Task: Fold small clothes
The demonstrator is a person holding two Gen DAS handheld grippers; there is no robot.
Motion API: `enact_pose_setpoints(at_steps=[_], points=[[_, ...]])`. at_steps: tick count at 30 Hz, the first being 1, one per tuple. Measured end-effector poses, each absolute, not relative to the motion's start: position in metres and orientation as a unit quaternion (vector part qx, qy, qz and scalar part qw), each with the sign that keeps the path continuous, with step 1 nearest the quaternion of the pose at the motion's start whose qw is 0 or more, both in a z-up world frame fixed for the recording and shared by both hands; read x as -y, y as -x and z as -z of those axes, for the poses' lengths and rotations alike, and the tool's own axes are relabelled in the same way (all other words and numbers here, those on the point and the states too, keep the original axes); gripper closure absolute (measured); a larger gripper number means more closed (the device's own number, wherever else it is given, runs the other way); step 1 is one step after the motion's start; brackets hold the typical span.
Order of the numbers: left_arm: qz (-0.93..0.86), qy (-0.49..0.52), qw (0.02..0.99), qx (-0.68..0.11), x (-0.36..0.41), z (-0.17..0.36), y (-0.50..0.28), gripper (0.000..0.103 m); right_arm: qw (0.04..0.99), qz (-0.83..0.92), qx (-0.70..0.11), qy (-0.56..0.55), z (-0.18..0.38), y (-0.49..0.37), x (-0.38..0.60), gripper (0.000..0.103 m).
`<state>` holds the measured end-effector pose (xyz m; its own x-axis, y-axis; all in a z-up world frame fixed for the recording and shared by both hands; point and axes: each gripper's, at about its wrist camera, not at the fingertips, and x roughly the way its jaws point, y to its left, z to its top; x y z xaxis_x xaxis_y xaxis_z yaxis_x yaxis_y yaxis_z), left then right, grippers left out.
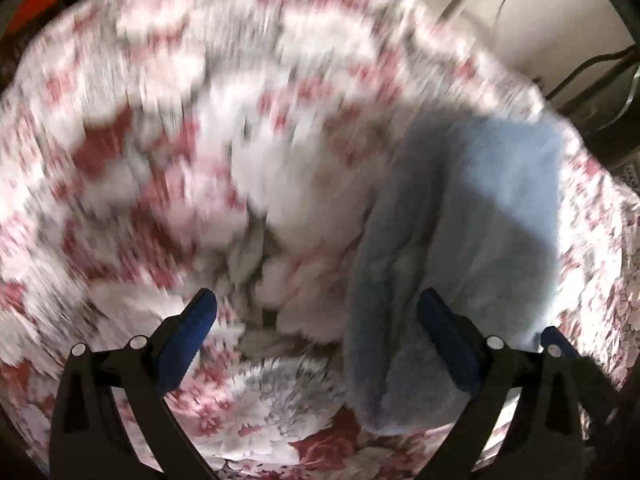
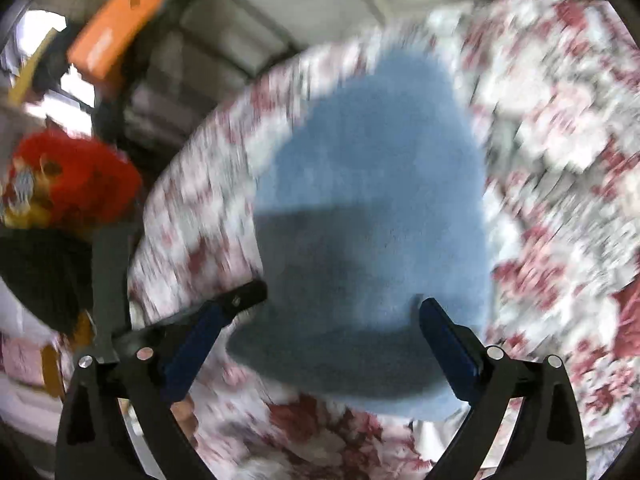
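A light blue fuzzy cloth (image 1: 460, 240) lies on a floral red-and-white bedsheet (image 1: 160, 140). In the left wrist view it sits right of centre, partly folded over. My left gripper (image 1: 316, 304) is open and empty, its right finger over the cloth's left edge. In the right wrist view the blue cloth (image 2: 372, 200) fills the centre. My right gripper (image 2: 340, 300) is open above it and holds nothing. Both views are motion-blurred.
A pile of white and pale garments (image 1: 288, 264) lies beside the blue cloth. Off the bed's left edge are a red and yellow plush toy (image 2: 68, 176), an orange box (image 2: 112, 28) and dark furniture (image 2: 160, 92).
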<state>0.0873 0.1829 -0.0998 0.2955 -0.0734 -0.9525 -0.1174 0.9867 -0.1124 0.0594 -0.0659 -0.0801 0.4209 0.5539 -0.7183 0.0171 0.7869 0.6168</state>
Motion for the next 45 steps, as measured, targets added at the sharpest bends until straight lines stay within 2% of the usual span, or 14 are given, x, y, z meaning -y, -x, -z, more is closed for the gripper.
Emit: enact_pose_setpoints(at_steps=[5,8,16,25,35,40,45], points=[[-0.026,0.04,0.835,-0.549,-0.16,0.066,-0.113,0.005,0.843,-0.1,-0.497,-0.181,0.056,-0.096,0.078,0.004],[-0.024,0.046,0.834,-0.549,-0.146,0.064,-0.13,0.005,0.85,-0.075,-0.494,-0.169,0.06,-0.121,0.084,0.004],[-0.048,0.04,0.799,-0.598,-0.135,0.123,-0.16,0.004,0.83,-0.042,-0.539,-0.135,0.124,-0.156,0.089,0.004],[-0.059,-0.01,0.812,-0.58,-0.128,0.136,-0.158,0.004,0.818,-0.048,-0.55,-0.161,0.161,-0.152,0.086,0.004],[-0.057,-0.003,0.811,-0.582,-0.131,0.139,-0.15,0.004,0.817,-0.05,-0.551,-0.16,0.16,-0.154,0.083,0.004],[-0.041,0.028,0.808,-0.588,-0.14,0.118,-0.142,0.005,0.824,-0.047,-0.545,-0.148,0.141,-0.145,0.084,0.004],[-0.037,0.009,0.816,-0.577,-0.139,0.097,-0.129,0.005,0.831,-0.058,-0.537,-0.129,0.117,-0.13,0.081,0.004]])
